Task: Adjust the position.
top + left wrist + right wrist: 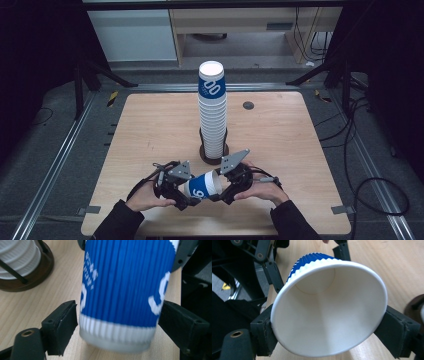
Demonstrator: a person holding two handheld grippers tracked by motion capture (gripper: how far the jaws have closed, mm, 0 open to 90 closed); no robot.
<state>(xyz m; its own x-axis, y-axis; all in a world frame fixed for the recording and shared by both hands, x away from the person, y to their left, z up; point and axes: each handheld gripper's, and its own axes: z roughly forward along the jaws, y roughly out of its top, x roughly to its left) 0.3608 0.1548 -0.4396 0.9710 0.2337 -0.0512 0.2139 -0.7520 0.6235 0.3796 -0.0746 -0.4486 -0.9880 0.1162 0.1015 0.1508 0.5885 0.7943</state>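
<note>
At the near edge of the bench (150, 125), in front of the tall stack of cups (212, 112) in its dark holder (214, 155): 1 blue-and-white paper cup (202, 186) lying on its side in mid-air between the 2 grippers, apparently a handover or a pull-apart. Right gripper (224, 194) closed on the wide rim, fingers (263, 336) pressed to either side of the open mouth so the cup keeps its level pose. Left gripper (186, 199) spread wide about the cup's narrow base, fingers (62, 325) just off the ribbed wall, not gripping.
</note>
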